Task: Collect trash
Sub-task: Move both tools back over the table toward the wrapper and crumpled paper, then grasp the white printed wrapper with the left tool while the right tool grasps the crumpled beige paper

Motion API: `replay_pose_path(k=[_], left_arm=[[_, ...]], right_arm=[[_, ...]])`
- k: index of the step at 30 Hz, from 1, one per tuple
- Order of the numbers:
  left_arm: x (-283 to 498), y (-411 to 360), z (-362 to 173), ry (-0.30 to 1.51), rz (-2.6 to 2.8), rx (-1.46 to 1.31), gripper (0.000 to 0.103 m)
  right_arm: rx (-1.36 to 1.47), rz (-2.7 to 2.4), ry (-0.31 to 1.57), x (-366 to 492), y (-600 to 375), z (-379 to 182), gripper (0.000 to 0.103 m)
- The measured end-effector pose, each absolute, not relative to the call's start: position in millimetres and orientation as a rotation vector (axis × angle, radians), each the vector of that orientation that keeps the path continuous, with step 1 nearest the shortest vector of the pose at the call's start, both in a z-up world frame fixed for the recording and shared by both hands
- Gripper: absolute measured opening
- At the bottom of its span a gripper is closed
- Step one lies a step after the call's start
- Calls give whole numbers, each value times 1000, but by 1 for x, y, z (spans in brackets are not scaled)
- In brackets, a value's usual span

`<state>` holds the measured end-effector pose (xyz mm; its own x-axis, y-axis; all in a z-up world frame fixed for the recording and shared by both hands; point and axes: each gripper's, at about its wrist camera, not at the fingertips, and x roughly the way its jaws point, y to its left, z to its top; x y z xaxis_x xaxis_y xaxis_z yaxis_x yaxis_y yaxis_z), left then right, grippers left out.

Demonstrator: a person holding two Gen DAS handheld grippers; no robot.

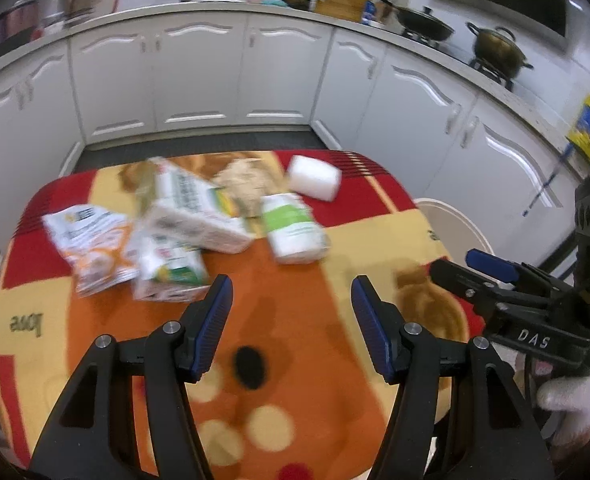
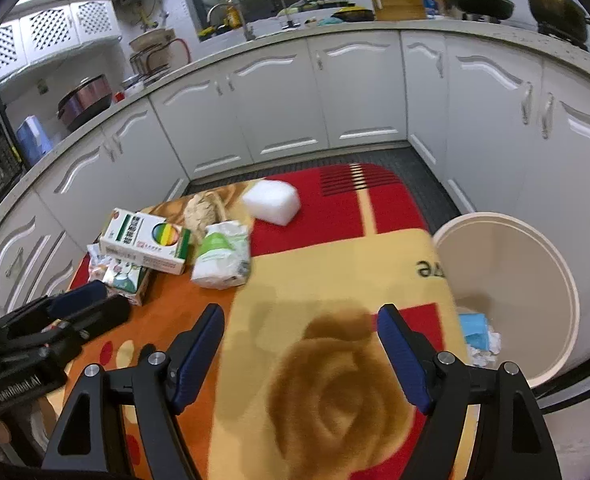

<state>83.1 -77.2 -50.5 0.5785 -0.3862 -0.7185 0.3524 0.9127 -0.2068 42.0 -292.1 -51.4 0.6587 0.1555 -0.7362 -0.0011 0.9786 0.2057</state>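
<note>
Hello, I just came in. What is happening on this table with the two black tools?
A person holds two tools over a table covered with a colourful cloth and is collecting trash. The left tool and the right tool are both open and empty. Still on the cloth lie a green-and-white carton, a crumpled white-and-green pack, a white foam block and some wrappers. A cream bin beside the table already holds some blue and white scraps.

Near cloth [image 2: 335, 280] bare; trash pile [image 2: 167, 248] crowds far-left; bin [image 2: 567, 280] flanks right edge.
</note>
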Motion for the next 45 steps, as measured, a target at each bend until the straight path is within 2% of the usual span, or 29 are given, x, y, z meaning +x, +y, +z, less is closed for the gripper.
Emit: replay_pose_path(k=[13,16,23,32,35,37,38,40,42,44,45], left_arm=[[110,39,-65,887,-244,-201,61],[120,52,-72,902,-227,-233,65],[159,78,-96,963,-184,-361,65],[198,80,-117,994,-188,-474,65],[206,77,-121,1014,-202,-476,64],[210,72,-120,1018,-220,-455,53],[211,70,-120,1019,-225,-440,50],[211,67,-120,1017,-221,-406,31],[211,69,-121,1014,-225,-413,28],[210,72,-121,1015,-228,-421,23],[208,74,-120,1011,-228,-422,20]], right_arm=[[152,221,876,69,-239,-59,77],[141,293,878,80,-221,-60,77],[78,372,888,101,-187,-64,78],[124,274,882,141,-209,-67,78],[119,266,885,165,-209,-67,78],[91,272,887,182,-203,-70,78],[79,277,892,192,-200,-72,77],[82,297,913,207,-195,-79,70],[94,310,956,224,-191,-92,59],[115,330,1001,234,-190,-105,34],[132,341,1019,236,-190,-109,29]])
